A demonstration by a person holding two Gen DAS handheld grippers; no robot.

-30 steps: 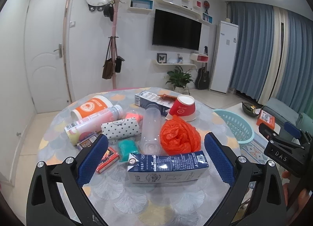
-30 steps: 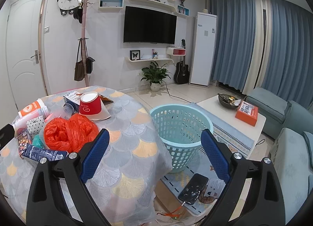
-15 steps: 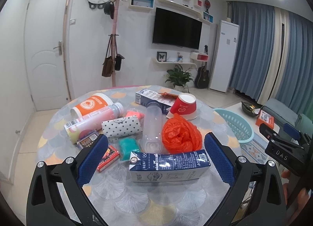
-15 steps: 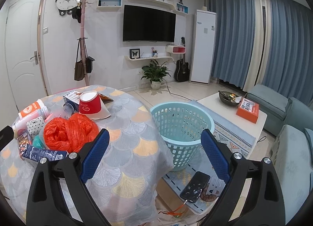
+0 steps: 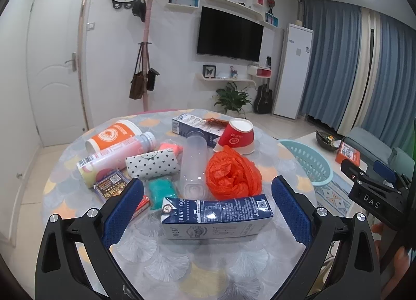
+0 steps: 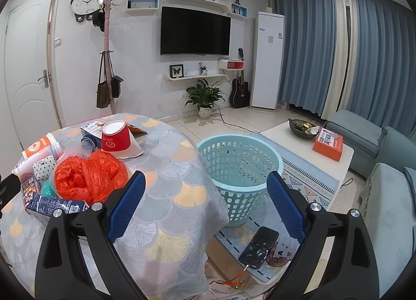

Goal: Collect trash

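My left tongs (image 5: 208, 204) are spread wide and hold nothing, hovering low over the near side of the round surface (image 5: 166, 268). Between their blue pads lies a dark blue milk carton (image 5: 215, 215) on its side, with a gap at each end between it and the pads. Just behind it sits a crumpled orange plastic bag (image 5: 232, 174), touching a clear plastic bottle (image 5: 193, 163) that lies pointing away from me. Left of the bottle are a white heart-print pouch (image 5: 153, 163), a pink-labelled bottle (image 5: 114, 154) and an orange-and-white tub (image 5: 113, 133), all on their sides and crowded together. A small teal wad (image 5: 161, 191) lies just beside the carton's left end. Farther back, an upturned red paper cup (image 5: 238, 136) stands near a second carton (image 5: 192, 124) toward the far edge. The near part of the cloth in front of the carton is bare.

My right tongs (image 6: 205, 201) are also wide apart and hold nothing, out past the surface's right edge where the cloth drapes down. Beyond them a light blue laundry-style basket (image 6: 239, 165) stands on the floor just beside the surface, its mouth open upward. A phone (image 6: 260, 246) lies on the rug near the basket's base.
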